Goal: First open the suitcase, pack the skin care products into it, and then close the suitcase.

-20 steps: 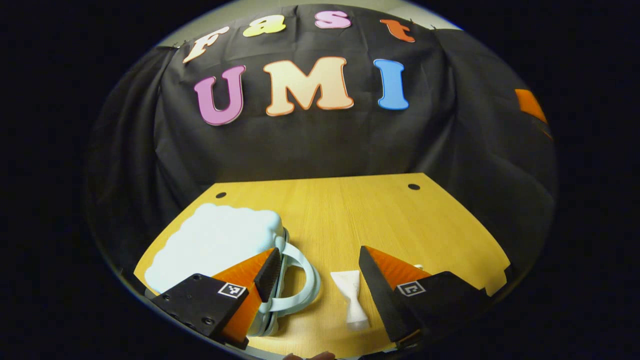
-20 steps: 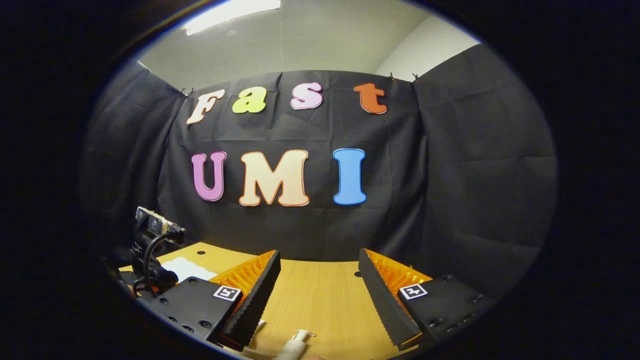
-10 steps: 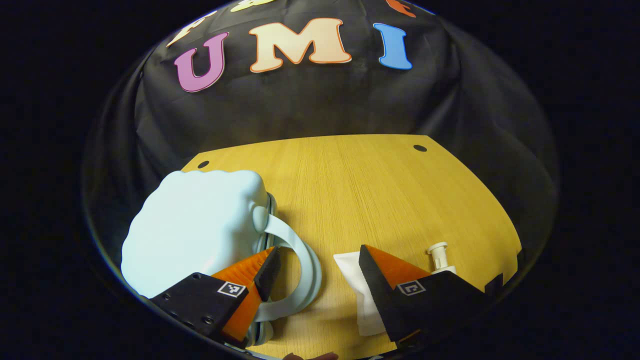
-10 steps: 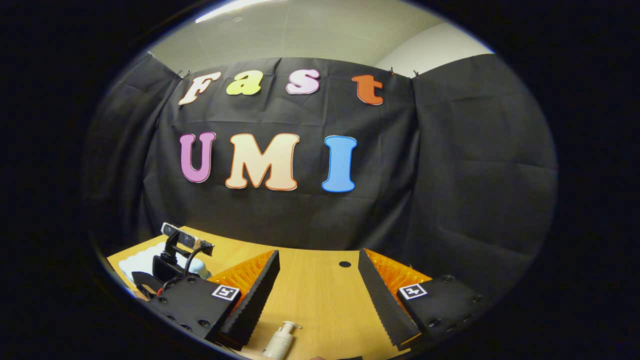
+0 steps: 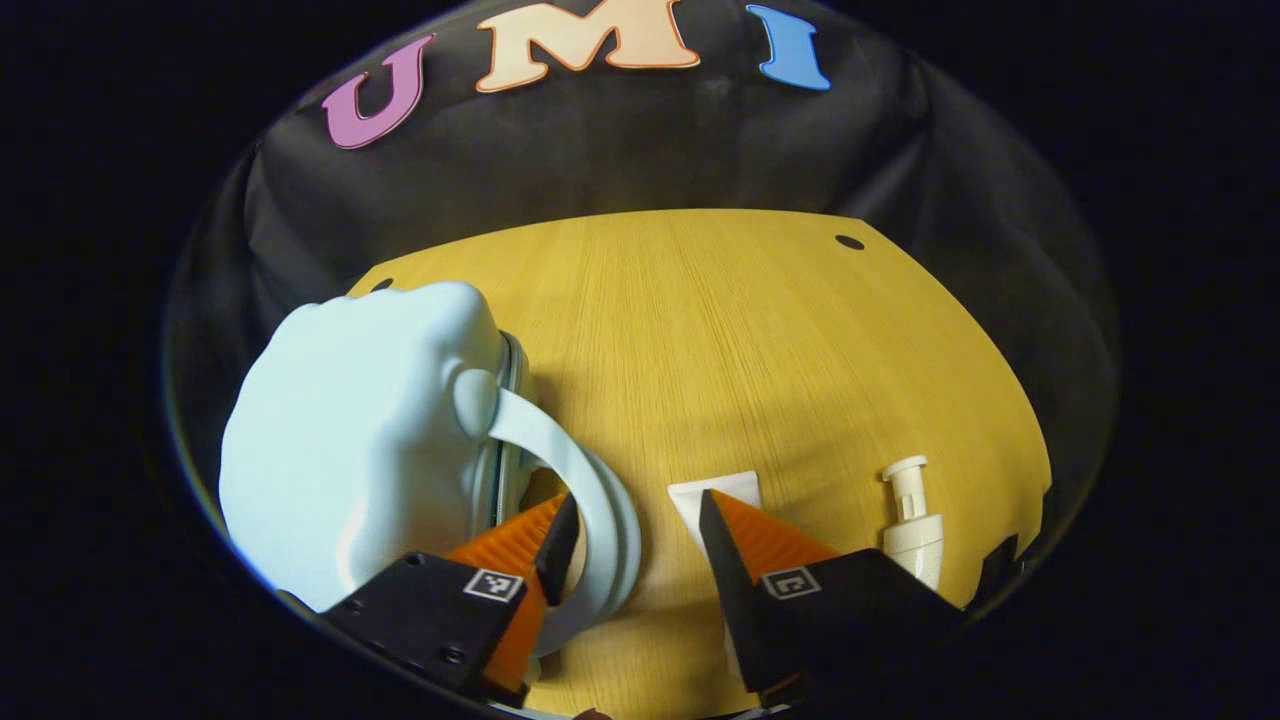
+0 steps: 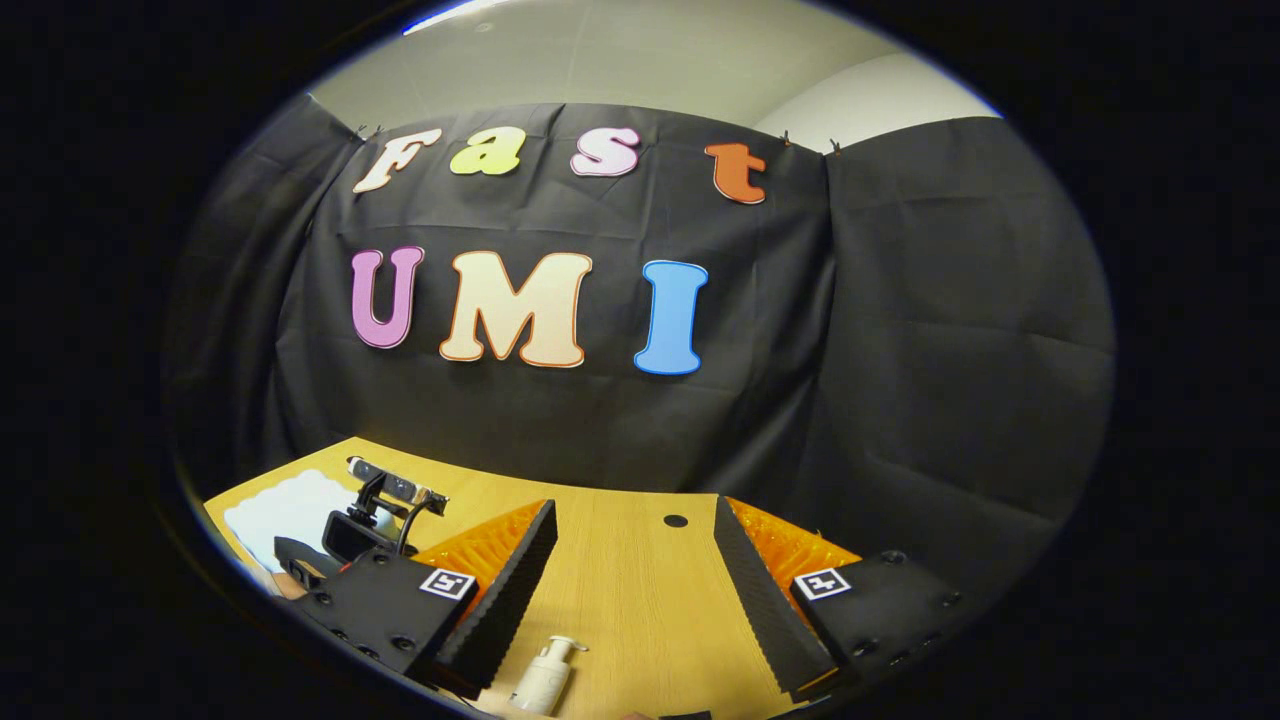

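My left gripper (image 5: 632,520) hangs with its fingers spread, nothing between the pads; one finger (image 5: 556,535) sits inside the loop of the suitcase handle (image 5: 585,480), and I cannot tell whether it touches. The suitcase (image 5: 360,440) lies at about 9 o'clock from the gripper on the wooden table (image 5: 760,330): pale blue, puffy and scalloped in outline, lid down, seam closed as far as I can see. Contents hidden.

At 1 o'clock from the fingertips, partly under the other finger, lies a flat white sachet (image 5: 715,492). At 3 o'clock stands a cream pump bottle (image 5: 912,520), upright, well apart from the suitcase. Both products are on the bare table, outside the case.

My right gripper (image 6: 630,590) is also unclenched, held above the table, gripping nothing. In the right gripper view the pump bottle (image 6: 542,678) lies at 7 o'clock below the fingertips. The suitcase (image 6: 285,508) shows at 9 o'clock, with the left gripper's camera mount (image 6: 385,500) over it.
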`<state>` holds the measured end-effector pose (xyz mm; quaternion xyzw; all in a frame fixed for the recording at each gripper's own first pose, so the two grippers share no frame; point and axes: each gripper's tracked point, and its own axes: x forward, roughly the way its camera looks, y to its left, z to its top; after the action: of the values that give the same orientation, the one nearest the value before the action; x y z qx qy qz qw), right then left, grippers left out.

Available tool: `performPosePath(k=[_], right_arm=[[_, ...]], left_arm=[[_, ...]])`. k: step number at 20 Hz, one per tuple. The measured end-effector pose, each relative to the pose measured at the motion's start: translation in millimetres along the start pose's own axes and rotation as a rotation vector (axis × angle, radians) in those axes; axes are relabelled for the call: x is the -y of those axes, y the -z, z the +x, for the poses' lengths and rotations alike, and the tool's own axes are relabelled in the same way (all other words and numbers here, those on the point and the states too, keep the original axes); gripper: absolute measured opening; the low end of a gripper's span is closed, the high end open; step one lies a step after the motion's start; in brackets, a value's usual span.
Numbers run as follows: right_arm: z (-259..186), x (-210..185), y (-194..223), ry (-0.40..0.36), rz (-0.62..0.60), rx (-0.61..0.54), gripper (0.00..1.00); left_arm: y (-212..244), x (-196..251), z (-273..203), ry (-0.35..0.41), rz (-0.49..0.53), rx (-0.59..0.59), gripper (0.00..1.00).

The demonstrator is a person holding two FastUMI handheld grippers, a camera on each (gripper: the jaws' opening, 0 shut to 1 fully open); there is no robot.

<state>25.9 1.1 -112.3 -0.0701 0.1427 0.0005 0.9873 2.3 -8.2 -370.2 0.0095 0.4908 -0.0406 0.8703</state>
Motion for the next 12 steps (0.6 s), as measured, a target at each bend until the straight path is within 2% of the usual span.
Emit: performPosePath(k=[1,2,3,4,6,9,12], right_arm=[[0.2,-0.2,-0.3,0.001,-0.002,0.000,1.00],[0.7,-0.8,-0.2,-0.001,-0.003,0.001,1.00],[0.6,-1.3,-1.1,-0.003,-0.004,0.003,1.00],[1.2,-1.7,-1.2,-0.004,-0.004,0.005,1.00],[2.4,-3.6,-1.7,-0.009,-0.001,0.008,1.00],[1.9,-5.5,-2.5,-0.016,0.005,0.012,1.00],[2.4,-7.5,0.4,-0.023,0.014,0.010,1.00]], left_arm=[[0.5,-6.3,0.5,-0.018,0.005,0.000,0.63],[-0.5,-10.9,1.2,-0.034,0.002,0.002,0.47],[0.3,-13.3,-0.7,-0.041,-0.007,-0.003,0.38],[-1.5,-13.8,-3.0,-0.040,-0.018,0.000,0.22],[-1.1,-13.5,-2.1,-0.030,-0.040,-0.007,0.13],[-1.5,-11.3,-5.0,-0.005,-0.062,-0.033,0.08],[-11.8,-9.6,-13.0,0.020,-0.038,-0.009,0.02]])
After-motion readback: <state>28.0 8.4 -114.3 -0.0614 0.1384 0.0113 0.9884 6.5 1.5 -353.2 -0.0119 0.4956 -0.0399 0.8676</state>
